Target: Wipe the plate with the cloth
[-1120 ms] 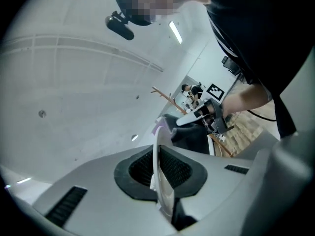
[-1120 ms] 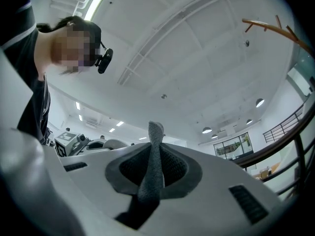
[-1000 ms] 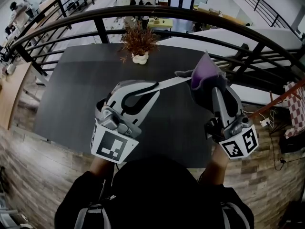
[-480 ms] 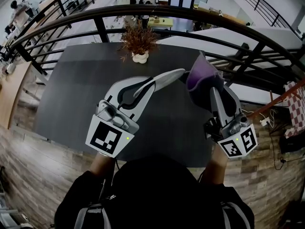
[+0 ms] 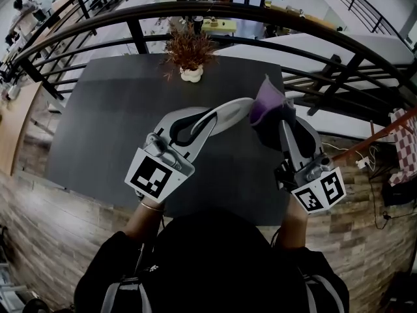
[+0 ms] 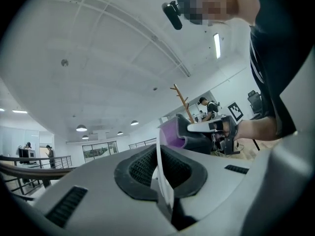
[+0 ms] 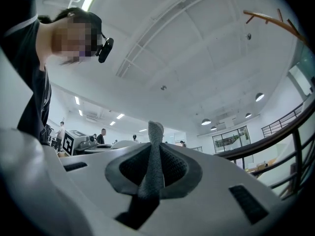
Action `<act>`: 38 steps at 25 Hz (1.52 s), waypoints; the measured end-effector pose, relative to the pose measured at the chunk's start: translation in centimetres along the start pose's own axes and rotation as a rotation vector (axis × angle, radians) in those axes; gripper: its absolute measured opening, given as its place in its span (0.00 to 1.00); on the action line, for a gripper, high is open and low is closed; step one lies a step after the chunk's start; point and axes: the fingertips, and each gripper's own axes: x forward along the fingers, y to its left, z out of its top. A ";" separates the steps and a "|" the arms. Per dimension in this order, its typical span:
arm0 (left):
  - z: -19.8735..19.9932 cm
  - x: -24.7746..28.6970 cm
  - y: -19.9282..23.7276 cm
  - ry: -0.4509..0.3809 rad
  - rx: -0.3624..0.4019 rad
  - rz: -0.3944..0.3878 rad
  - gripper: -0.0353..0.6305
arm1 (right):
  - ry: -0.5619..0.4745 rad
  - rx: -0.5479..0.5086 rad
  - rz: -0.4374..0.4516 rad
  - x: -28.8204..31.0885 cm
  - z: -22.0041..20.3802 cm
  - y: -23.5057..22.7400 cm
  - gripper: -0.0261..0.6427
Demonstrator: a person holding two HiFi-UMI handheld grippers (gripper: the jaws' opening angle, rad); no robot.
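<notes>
In the head view my left gripper (image 5: 197,120) is shut on the rim of a white plate (image 5: 228,111), held above the dark table with its face partly towards me. My right gripper (image 5: 280,121) is shut on a grey and purple cloth (image 5: 266,104), which bunches against the plate's far right edge. From the left gripper view the plate (image 6: 162,178) stands edge-on between the jaws, with the purple cloth (image 6: 172,134) just beyond it. The right gripper view has a grey fold of cloth (image 7: 153,163) pinched between the jaws.
The dark table (image 5: 104,129) carries a small potted dried plant (image 5: 189,57) at its far edge. A black curved railing (image 5: 313,41) runs behind and to the right of the table. A brick-patterned floor (image 5: 39,233) lies at the near side.
Both grippers have sunk a little. The left gripper has rolled, so the plate shows more of its face. The cloth now sits closer against the plate's edge.
</notes>
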 end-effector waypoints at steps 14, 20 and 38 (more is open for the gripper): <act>-10.2 1.5 -1.9 0.162 -0.129 -0.091 0.09 | 0.148 0.066 -0.008 -0.7 -7.7 0.3 0.10; -13.1 1.9 -2.8 0.229 -0.162 -0.124 0.09 | 0.185 0.097 -0.011 -0.7 -10.1 0.6 0.10; -22.1 2.6 -6.5 0.444 -0.371 -0.197 0.09 | 0.265 0.161 -0.043 -1.6 -14.7 0.5 0.10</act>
